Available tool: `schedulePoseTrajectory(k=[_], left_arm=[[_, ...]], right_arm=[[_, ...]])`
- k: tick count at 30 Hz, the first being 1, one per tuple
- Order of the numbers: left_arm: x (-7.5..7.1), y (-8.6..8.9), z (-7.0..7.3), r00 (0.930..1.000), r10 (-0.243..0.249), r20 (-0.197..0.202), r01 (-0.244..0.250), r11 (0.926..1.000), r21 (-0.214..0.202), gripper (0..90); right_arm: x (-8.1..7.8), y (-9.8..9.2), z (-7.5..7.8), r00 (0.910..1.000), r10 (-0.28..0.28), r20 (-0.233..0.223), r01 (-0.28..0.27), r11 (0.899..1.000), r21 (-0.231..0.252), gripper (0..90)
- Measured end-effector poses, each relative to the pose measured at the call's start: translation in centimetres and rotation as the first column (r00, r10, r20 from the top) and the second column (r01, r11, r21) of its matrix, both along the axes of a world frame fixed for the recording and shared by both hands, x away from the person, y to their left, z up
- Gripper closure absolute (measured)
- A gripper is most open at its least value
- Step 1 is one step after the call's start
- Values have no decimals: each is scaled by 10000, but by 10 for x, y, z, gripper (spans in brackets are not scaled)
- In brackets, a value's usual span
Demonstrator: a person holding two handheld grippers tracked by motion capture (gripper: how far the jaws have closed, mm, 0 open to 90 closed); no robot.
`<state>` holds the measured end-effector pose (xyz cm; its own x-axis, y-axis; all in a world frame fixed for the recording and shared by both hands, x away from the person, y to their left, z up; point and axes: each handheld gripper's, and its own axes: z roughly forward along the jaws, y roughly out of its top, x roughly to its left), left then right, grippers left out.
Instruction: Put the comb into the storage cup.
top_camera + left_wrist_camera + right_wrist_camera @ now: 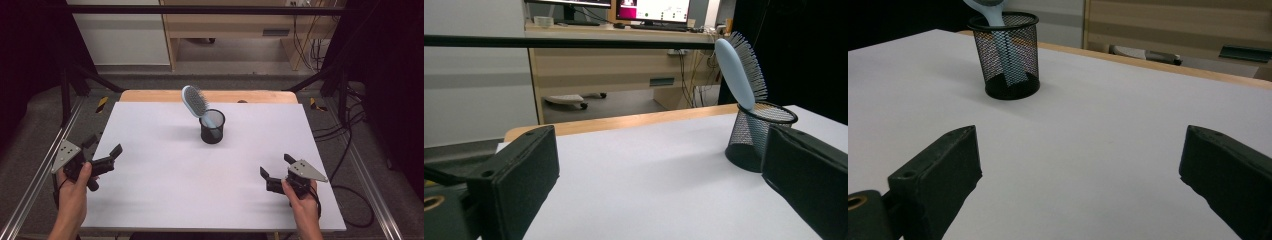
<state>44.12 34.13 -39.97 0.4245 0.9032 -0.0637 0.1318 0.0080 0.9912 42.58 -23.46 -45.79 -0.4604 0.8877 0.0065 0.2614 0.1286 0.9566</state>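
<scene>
A black mesh cup (212,126) stands upright near the middle of the white table top (165,180), toward the far side. A light blue hairbrush (195,102) rests in it handle down, its bristled head leaning up and to the left. The left gripper view has the cup (754,135) and brush (739,70) at its right; the right gripper view has the cup (1007,55) at upper left with the brush handle (1007,55) inside. My left gripper (104,152) is open at the table's left edge. Near the front right, my right gripper (276,166) is open too. Both hold nothing.
A wooden strip (150,95) runs along the table's far edge. Metal rails (35,185) flank the table and cables (350,150) lie on the floor at the right. A wooden desk (624,65) with monitors stands beyond the table.
</scene>
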Motion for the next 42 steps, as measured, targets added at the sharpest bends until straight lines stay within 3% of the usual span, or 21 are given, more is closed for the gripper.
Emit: schedulePoseTrajectory(k=[10,21,31,42], left_arm=[[1,-11,-22,9999,-57,-106,52,9988,-488,22],[0,-10,-31,10000,-12,-85,4,9946,-1036,22],[-2,-17,-36,9996,-269,-130,256,9957,-886,22],[-6,-32,-39,9973,-737,-48,735,9966,-374,22]], right_arm=[[0,0,0,10000,-32,13,32,10000,-80,35],[0,0,-1,10000,-79,-52,78,9996,-270,36],[1,-2,-3,9999,-100,-14,99,9998,-173,34],[0,-3,-3,10000,-75,-27,75,9999,-150,34]])
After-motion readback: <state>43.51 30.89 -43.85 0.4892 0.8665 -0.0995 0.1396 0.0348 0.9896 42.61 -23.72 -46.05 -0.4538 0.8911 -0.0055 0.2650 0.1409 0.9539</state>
